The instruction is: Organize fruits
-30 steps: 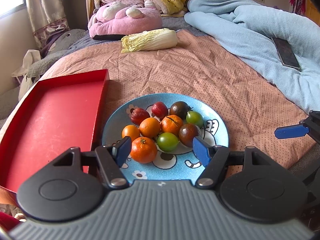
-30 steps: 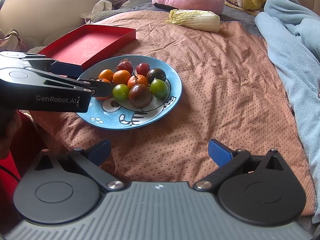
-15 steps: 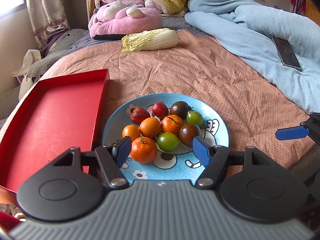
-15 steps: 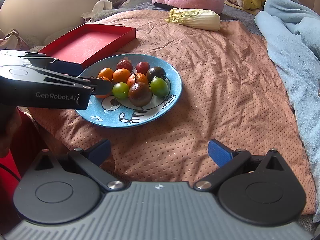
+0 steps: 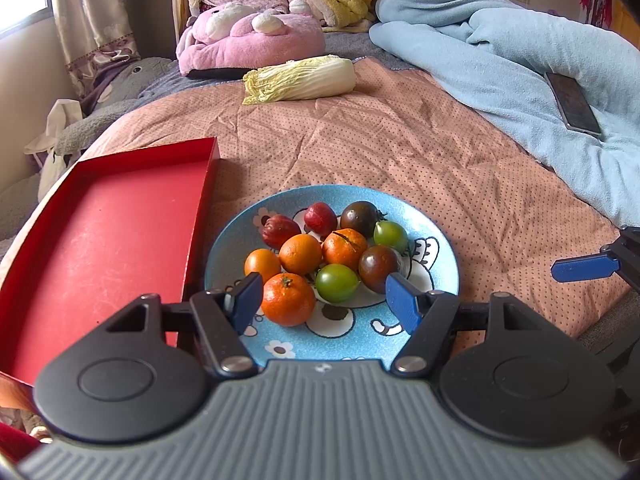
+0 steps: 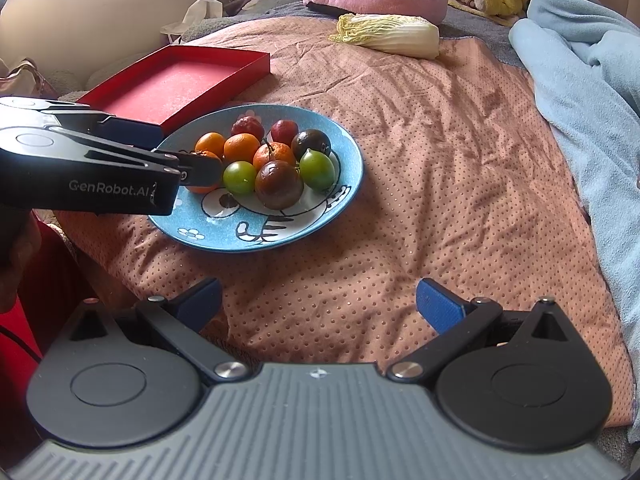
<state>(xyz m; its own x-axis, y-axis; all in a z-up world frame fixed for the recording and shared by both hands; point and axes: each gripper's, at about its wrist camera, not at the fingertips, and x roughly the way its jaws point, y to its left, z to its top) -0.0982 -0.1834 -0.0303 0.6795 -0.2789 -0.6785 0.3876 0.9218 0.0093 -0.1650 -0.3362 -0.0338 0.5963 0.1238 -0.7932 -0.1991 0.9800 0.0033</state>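
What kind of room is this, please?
Most likely a bedroom: the blue plate of fruit sits on a quilted bedspread, with a pink plush cushion and a light blue blanket behind.

A blue cartoon-print plate (image 5: 434, 240) lies flat on the bedspread, its left rim just beside an empty red tray (image 5: 100, 248). Heaped on its far half are nine small round fruits, touching one another — four oranges (image 5: 289, 299), two green tomatoes (image 5: 337, 282), two dark purple-brown ones (image 5: 378, 263) and two red fruits (image 5: 320, 218) at the back. The nearest orange sits stem-up.
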